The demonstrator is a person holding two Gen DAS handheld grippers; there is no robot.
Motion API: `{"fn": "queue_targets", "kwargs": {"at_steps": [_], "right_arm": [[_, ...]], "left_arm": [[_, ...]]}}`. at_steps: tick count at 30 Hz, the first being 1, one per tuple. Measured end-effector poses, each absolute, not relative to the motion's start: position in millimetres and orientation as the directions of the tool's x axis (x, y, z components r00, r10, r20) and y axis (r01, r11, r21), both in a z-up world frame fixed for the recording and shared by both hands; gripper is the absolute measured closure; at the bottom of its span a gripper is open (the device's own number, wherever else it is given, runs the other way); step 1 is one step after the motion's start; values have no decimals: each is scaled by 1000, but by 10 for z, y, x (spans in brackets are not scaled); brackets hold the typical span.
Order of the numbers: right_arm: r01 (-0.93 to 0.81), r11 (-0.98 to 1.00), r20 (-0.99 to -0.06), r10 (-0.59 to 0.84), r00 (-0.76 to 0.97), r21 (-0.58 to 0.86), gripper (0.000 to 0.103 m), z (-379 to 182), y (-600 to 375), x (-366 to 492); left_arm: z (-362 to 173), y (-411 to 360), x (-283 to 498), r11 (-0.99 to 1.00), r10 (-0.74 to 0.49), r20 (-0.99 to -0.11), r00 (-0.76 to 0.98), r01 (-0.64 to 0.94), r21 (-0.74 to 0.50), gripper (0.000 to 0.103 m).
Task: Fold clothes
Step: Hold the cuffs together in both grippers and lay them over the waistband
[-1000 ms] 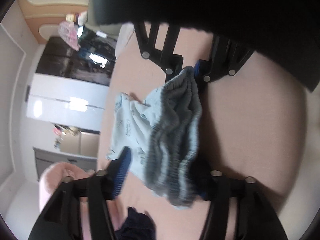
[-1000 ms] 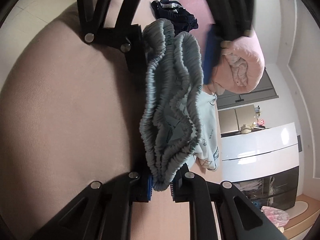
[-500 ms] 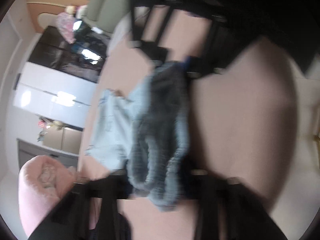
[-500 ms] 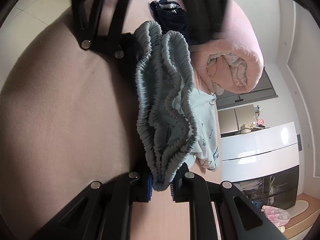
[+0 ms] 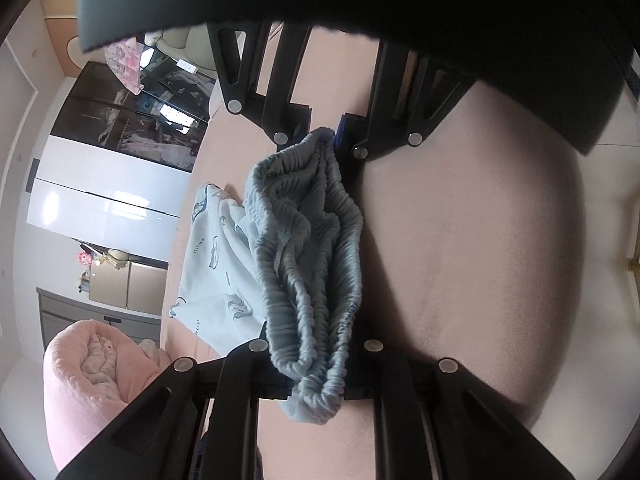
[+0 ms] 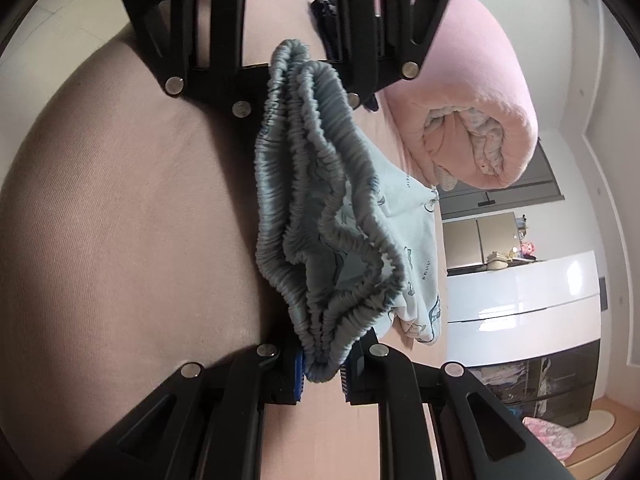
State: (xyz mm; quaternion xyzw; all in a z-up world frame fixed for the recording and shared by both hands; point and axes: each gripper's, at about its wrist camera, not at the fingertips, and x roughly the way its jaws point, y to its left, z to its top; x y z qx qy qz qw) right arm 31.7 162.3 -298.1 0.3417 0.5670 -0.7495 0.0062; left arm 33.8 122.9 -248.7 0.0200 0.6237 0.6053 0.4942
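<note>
A small pair of light blue printed shorts (image 5: 304,248) with a ruffled grey-blue elastic waistband hangs stretched between my two grippers above the pink bed. My left gripper (image 5: 316,376) is shut on one end of the waistband at the bottom of the left wrist view. The right gripper (image 5: 328,136) faces it at the top, clamped on the other end. In the right wrist view my right gripper (image 6: 322,372) pinches the waistband of the shorts (image 6: 320,216), and the left gripper (image 6: 296,68) holds the far end. The pale printed legs droop toward the room side.
A pink bed sheet (image 5: 472,248) lies under the garment. A rolled pink blanket (image 6: 472,120) sits on the bed near the left gripper, with a dark navy garment (image 6: 324,8) behind it. A glossy white cabinet (image 6: 520,300) and dark glass shelving (image 5: 132,120) stand beyond the bed edge.
My left gripper's jaws, open around the waistband a second ago, have closed onto it. The right gripper has kept its grip, and the shorts now hang taut between both.
</note>
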Motion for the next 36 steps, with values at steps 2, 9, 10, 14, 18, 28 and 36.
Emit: {"fn": "queue_targets", "kwargs": {"at_steps": [2,9,10,14,18,28,36], "right_arm": [[420,-374,-548,371,-749,-827,88,-2930,1643,276],[453,-567,-685,300,-664,-688,88,-2578,1813,100],[441,-585,-686,295,-665,-680,89,-2536,1827,94],[419,-517,-623,323,-712,-747,89,-2501,1753,222],[410,-445,-573,338,-746,-796,89,-2416,1719,300],[536,-402,-657,281,-700,-742,89,-2149,1534,422],[522,-366,-629,307,-714,-771,89,-1925,1451,541]], "left_arm": [[-2477,1212,360,272,614,-613,-498,-595,756,92],[-2052,1322,104,178,552,-730,-403,-798,575,89],[-2012,1320,96,167,554,-728,-403,-804,571,89],[-1886,1310,154,162,578,-695,-428,-774,612,89],[-1831,1258,216,168,585,-686,-433,-762,625,89],[-1693,1042,431,236,575,-712,-403,-751,616,89],[-1382,1011,483,203,618,-650,-442,-709,675,89]]}}
